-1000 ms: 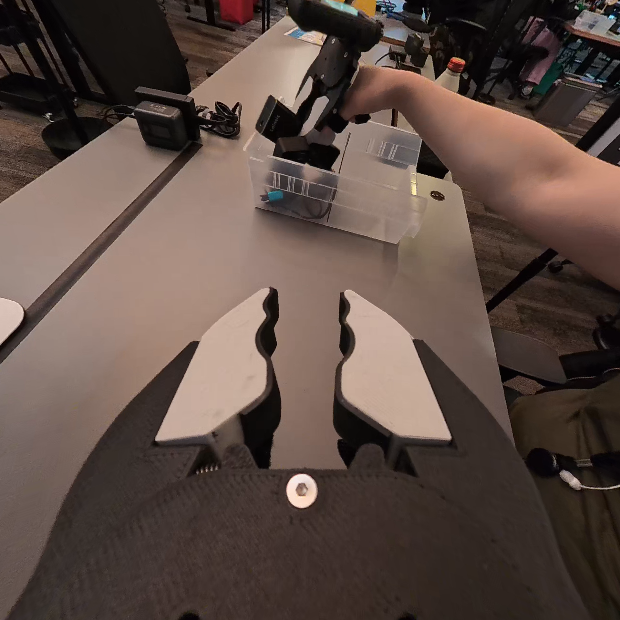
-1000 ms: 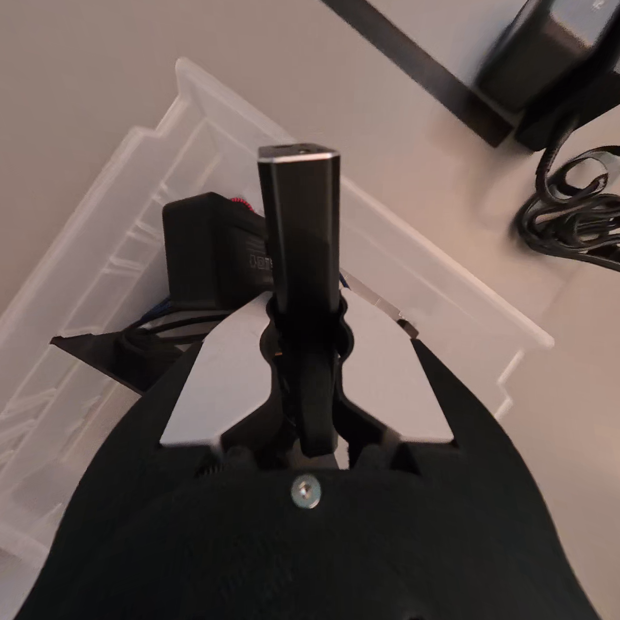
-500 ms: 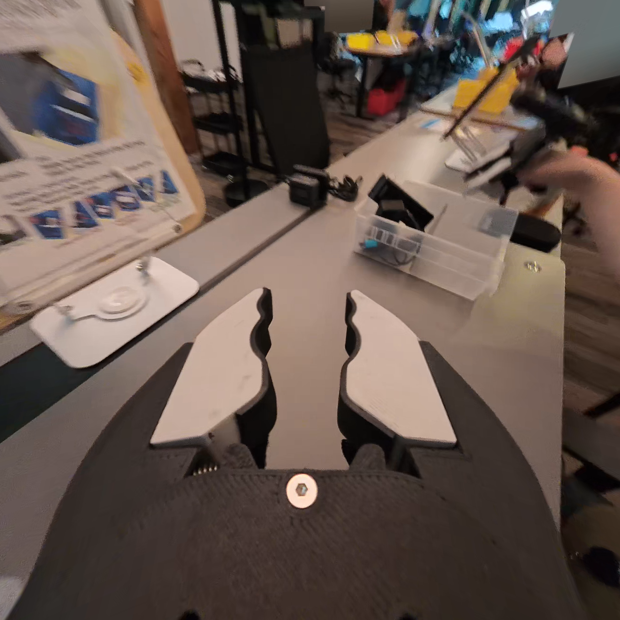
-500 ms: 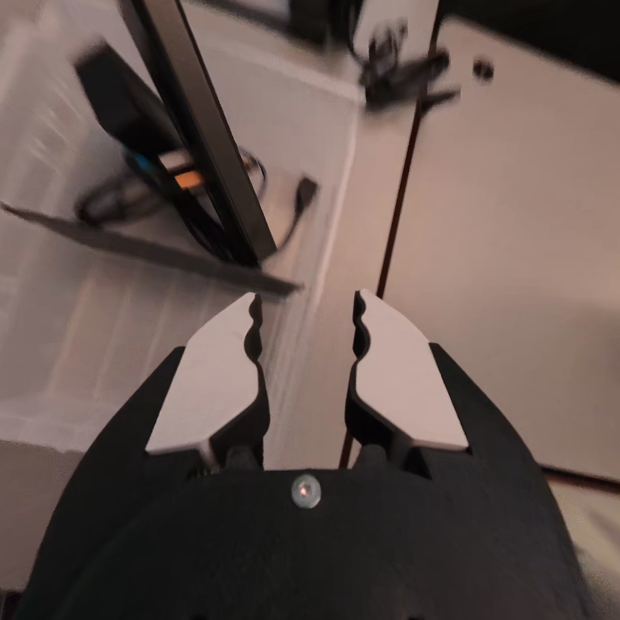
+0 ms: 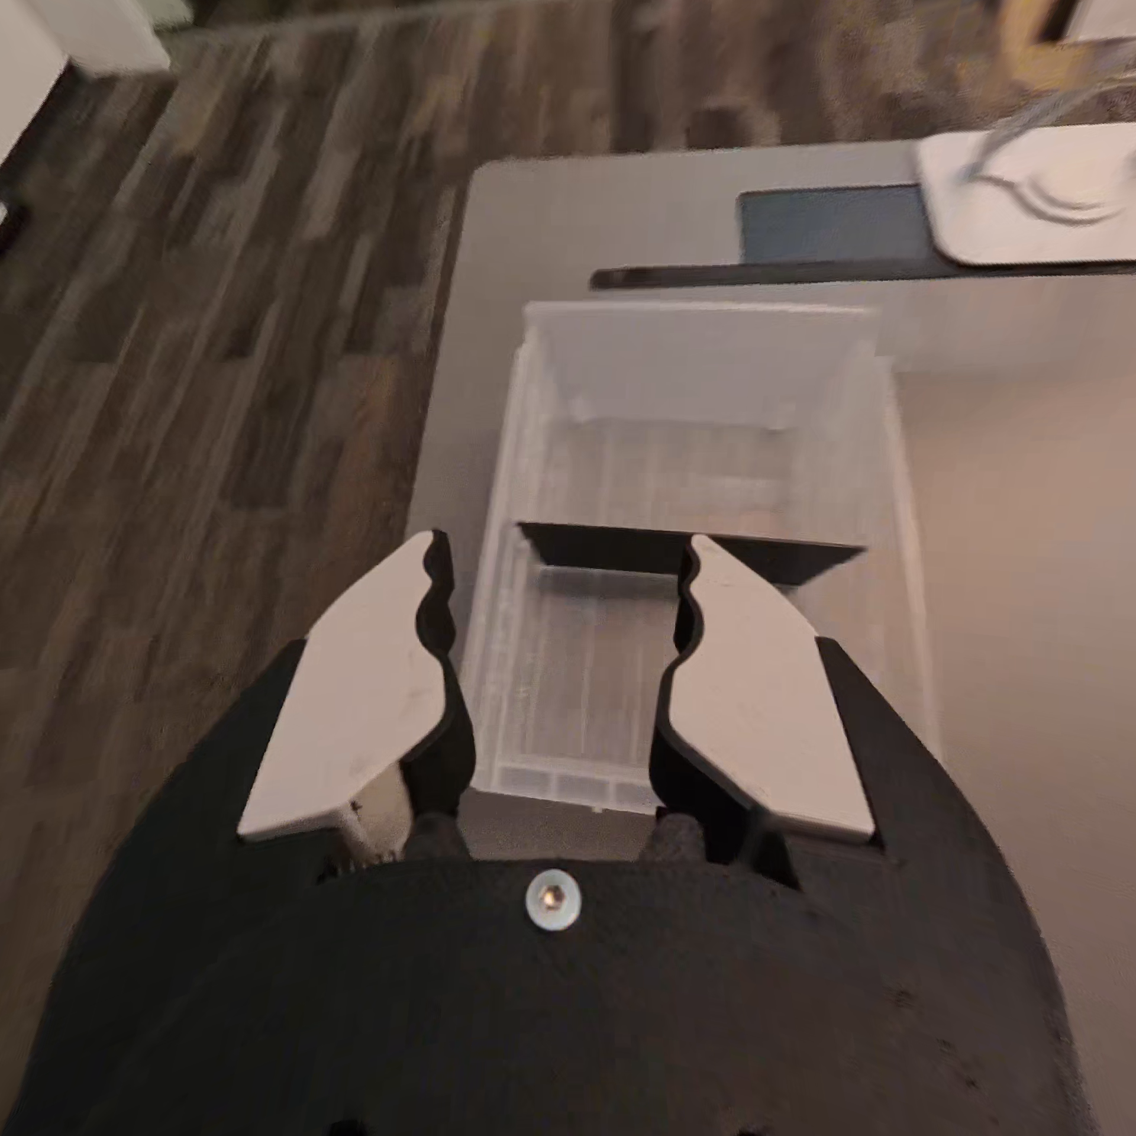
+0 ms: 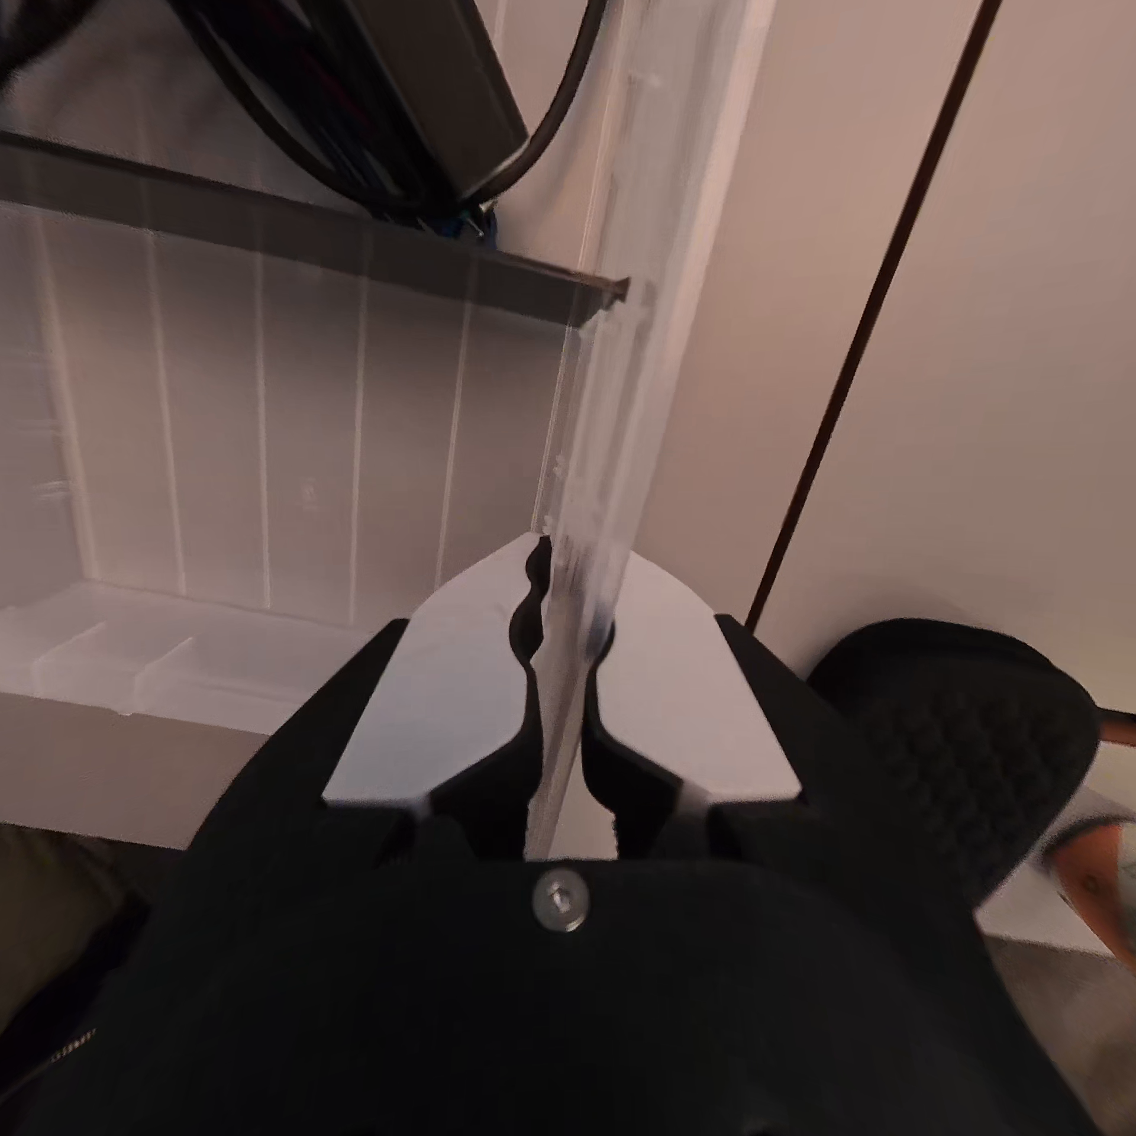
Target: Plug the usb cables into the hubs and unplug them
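Nowhere on the things in sight can any writing or brand be read; both views are smeared by motion.

Over on the left, the left gripper [image 5: 562, 553] hangs above the near end of a clear plastic bin [image 5: 694, 344], its jaws spread wide with nothing between them and touching nothing. Below it the bin sits at the corner of the grey worktop [image 5: 1014, 553], with wood-patterned floor [image 5: 215, 307] off to the left. A black divider [image 5: 615, 547] crosses the bin, and both compartments seen from this side look bare. Beyond the bin lie a dark flat rectangle [image 5: 836, 224] and a white base plate [image 5: 1039, 190].

Moving right, the right gripper [image 6: 575, 553] has its jaws drawn close together on the bin's clear side wall [image 6: 621, 307], which runs up between the fingers; the left finger [image 6: 455, 676] lies inside the bin, the other outside it. The compartment nearest this gripper is bare. Past the black divider [image 6: 307, 246], the far compartment holds a dark slab-shaped hub [image 6: 442, 92] leaning at a tilt, with a black cable [image 6: 553, 117] looping beside it and a small blue piece showing at its foot. A thin dark seam [image 6: 860, 381] runs along the worktop to the right of the bin.
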A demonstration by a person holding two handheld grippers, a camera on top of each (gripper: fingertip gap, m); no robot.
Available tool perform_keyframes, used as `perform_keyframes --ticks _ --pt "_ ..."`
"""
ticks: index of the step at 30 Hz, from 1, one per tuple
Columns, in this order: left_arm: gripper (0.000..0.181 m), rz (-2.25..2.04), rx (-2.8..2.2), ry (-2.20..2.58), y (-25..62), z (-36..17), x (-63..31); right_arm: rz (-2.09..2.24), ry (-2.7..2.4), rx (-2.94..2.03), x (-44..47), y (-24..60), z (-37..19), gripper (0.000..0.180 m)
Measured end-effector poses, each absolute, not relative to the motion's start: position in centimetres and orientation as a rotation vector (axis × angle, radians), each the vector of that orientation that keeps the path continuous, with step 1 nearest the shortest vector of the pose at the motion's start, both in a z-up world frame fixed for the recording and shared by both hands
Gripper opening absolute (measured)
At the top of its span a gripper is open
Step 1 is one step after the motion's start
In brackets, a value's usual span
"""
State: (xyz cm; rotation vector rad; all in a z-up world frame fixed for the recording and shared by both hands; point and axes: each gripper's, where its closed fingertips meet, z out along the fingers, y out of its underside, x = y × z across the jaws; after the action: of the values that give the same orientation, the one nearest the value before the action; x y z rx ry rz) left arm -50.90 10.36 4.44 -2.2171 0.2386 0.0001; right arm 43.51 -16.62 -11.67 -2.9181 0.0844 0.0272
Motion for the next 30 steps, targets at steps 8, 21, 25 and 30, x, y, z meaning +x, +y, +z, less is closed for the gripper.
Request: perform_keyframes --ticks 8,21,25,30 --pt "0.058 -0.369 -2.563 0.062 10.6 -6.1 -54.7 0.049 0.202 -2.955 42.1 -17.0 -11.7 0.007" --pt "0.006 -0.244 -2.785 0.579 9.9 -8.9 -47.5 0.052 0.216 -2.96 35.8 -15.4 -11.7 0.008" --pt "0.008 -0.101 -2.823 0.712 10.4 -9.0 -44.1 0.059 0.166 -2.953 33.3 -14.0 -11.7 0.012" --pt "0.011 0.006 -2.835 0.866 10.1 -9.1 -39.5 0.047 0.079 -2.939 30.0 -11.7 -11.7 0.015"
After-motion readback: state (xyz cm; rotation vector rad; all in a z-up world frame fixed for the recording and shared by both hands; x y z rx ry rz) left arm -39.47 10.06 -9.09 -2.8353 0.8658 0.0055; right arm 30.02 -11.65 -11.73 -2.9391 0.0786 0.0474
